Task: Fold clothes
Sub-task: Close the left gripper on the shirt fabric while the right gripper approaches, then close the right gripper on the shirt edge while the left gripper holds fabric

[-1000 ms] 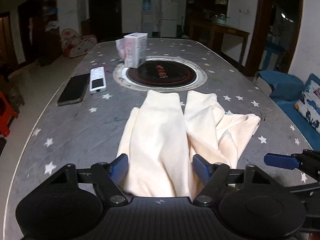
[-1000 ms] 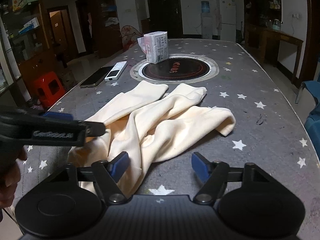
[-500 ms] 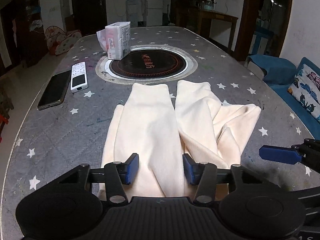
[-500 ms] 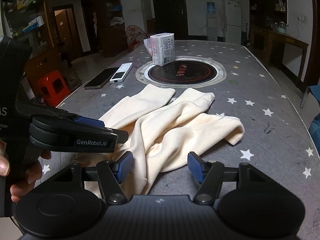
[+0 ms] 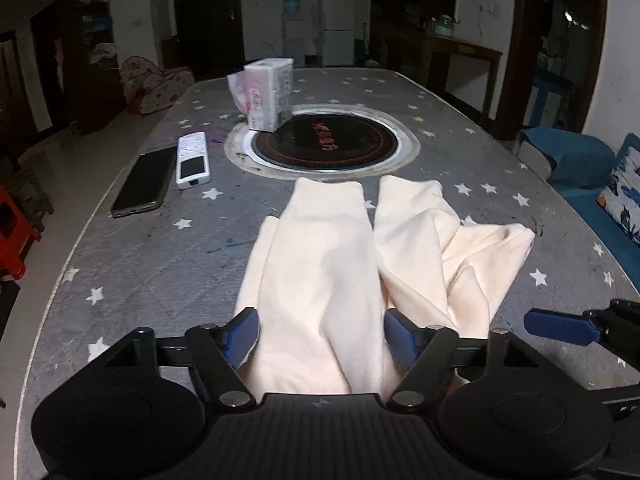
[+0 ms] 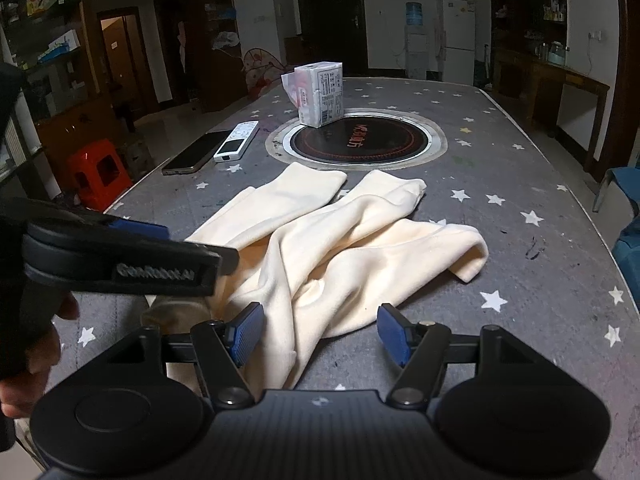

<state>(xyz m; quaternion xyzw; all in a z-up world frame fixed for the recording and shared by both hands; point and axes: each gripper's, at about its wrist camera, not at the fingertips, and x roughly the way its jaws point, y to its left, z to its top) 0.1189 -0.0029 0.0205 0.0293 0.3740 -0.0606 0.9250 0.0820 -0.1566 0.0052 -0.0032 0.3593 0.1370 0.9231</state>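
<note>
Cream trousers lie rumpled on the starred bench, legs pointing toward the round hob, one side bunched in loose folds. I judge the folding barely begun: nothing is squared up yet. My left claw has just been opening and straddles the near leg without pinching it; my right claw stands open over the near edge, gripping nothing.

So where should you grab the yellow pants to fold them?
Grip the pants at the near waist end, coming from the near table edge. The two legs lie pointing away, so the waist is nearest, and its bunched right side needs pulling flat.
</note>
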